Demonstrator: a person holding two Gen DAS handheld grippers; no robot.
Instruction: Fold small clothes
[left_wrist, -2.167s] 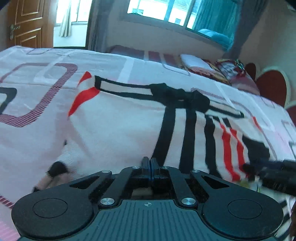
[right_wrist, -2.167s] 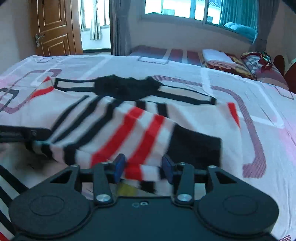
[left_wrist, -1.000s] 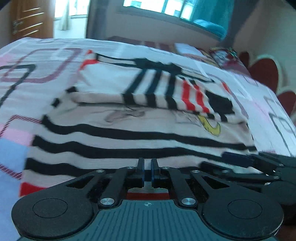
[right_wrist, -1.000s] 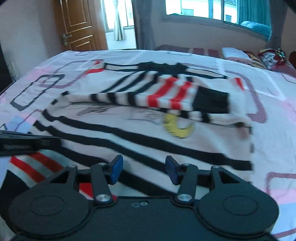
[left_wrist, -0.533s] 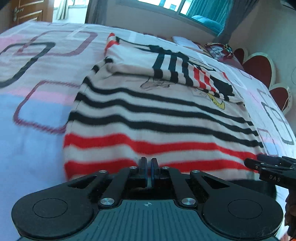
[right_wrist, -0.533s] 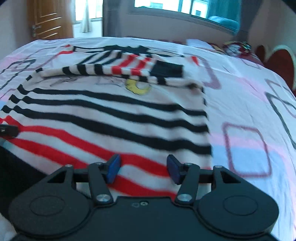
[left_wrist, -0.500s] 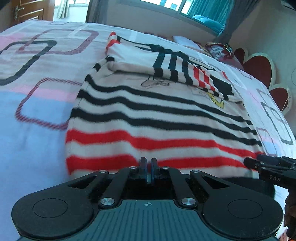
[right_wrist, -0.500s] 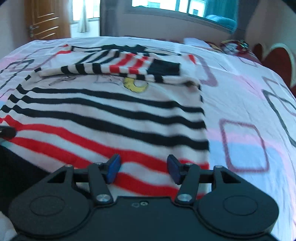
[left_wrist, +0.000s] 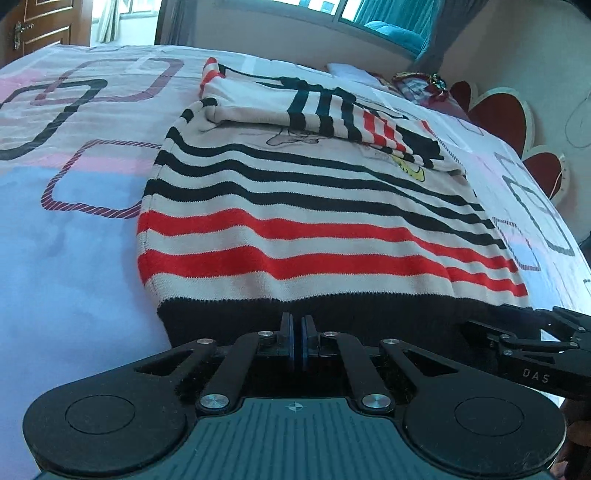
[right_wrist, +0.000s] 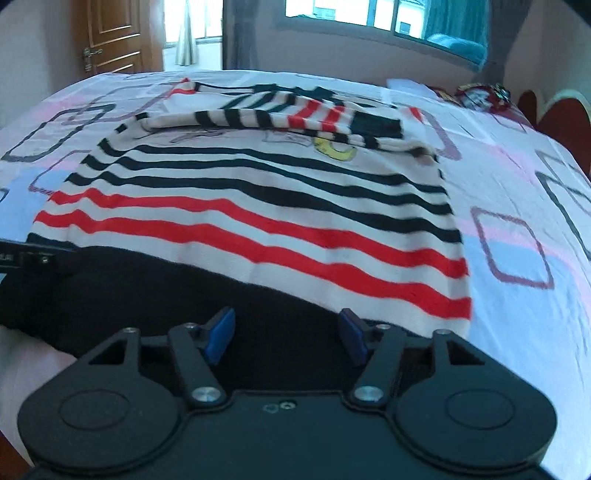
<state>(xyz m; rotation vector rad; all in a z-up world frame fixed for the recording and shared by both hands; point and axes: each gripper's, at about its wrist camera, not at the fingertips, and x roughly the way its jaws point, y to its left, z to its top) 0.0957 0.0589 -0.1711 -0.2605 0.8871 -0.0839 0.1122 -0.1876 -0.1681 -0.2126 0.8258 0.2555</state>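
Striped sweater (left_wrist: 314, 206) spread flat on the patterned bedsheet (left_wrist: 66, 229), both sleeves already folded across the chest at the far end, black hem band (right_wrist: 155, 295) lying nearest. Step in hand, by the look of it: both tongs brought to the hem band, ready for the bottom-to-top fold. Left tongs (left_wrist: 297, 338) pressed together at the edge of the hem band toward its left corner; whether any knit is pinched between the pads, cannot tell, since only a thin dark slit shows. Right tongs (right_wrist: 284, 334) standing apart above the hem band near its right corner, jaws just widened, black knit showing between them but not pressed by either blue pad. Next move likely calls for dropping the right tongs onto the hem band's edge and closing on both layers, confirming a matching hold on the left, then lifting both corners evenly and carrying the hem band over toward the folded sleeves, keeping the side edges aligned.
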